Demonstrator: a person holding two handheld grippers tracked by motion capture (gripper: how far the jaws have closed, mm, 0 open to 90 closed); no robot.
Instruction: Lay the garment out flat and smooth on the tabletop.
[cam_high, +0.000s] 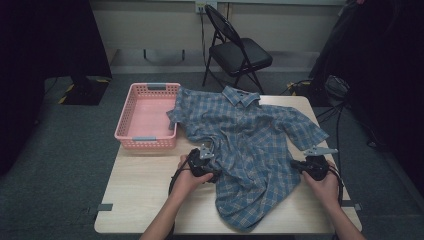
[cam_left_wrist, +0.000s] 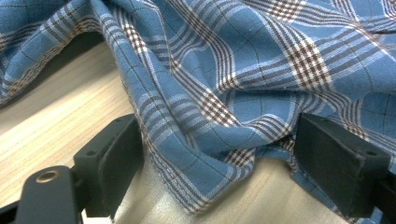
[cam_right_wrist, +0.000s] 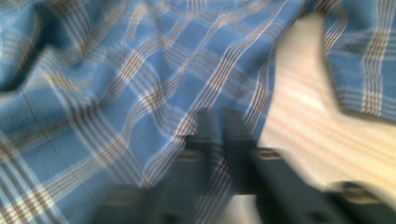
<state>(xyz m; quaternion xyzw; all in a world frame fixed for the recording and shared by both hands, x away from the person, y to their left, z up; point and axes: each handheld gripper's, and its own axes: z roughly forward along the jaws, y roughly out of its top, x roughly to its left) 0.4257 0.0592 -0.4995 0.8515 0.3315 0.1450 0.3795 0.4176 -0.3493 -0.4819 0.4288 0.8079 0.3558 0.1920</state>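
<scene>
Pale woodgrain table (cam_high: 145, 185), rumpled plaid shirt (cam_high: 245, 145)

Pink slotted basket (cam_high: 145, 116) sits on the far left corner of the light wood surface (cam_high: 145, 192), empty, grey handle grips at both short ends. Black folding chair (cam_high: 237, 52) stands on the grey floor (cam_high: 60, 150) beyond the surface, near the wall.

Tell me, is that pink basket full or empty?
Empty: the pink basket shows its bare bottom; the shirt lies beside it, one sleeve over its rim.
</scene>
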